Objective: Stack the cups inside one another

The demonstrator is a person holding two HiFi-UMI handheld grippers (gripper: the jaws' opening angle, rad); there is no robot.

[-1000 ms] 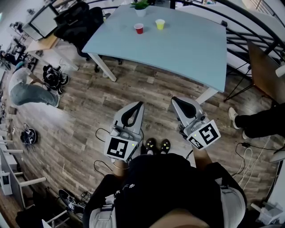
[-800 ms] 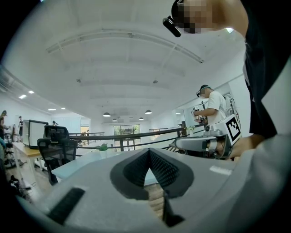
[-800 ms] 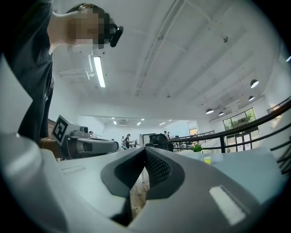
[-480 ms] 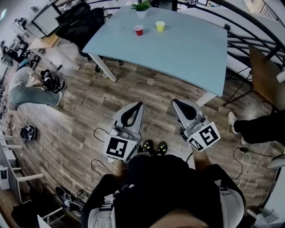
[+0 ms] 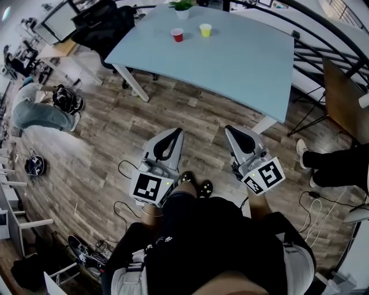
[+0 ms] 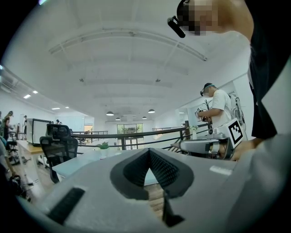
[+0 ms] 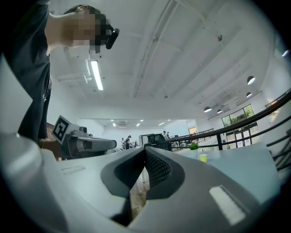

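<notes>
In the head view the plant (image 5: pixel 182 7) is cut off by the top edge. The red cup (image 5: pixel 177 35) and yellow cup (image 5: pixel 205 30) on the table (image 5: pixel 242 63) are too small to tell whether anything is in them. The wearer's torso (image 5: pixel 213 242) covers the rear of the left gripper (image 5: pixel 177 132) and right gripper (image 5: pixel 229 129), the hands, and part of the shoes (image 5: pixel 193 184). A bystander's legs (image 5: pixel 337 167) run off the right edge. In the right gripper view the yellow cup (image 7: pixel 203 157) shows only its top above the gripper's body.
</notes>
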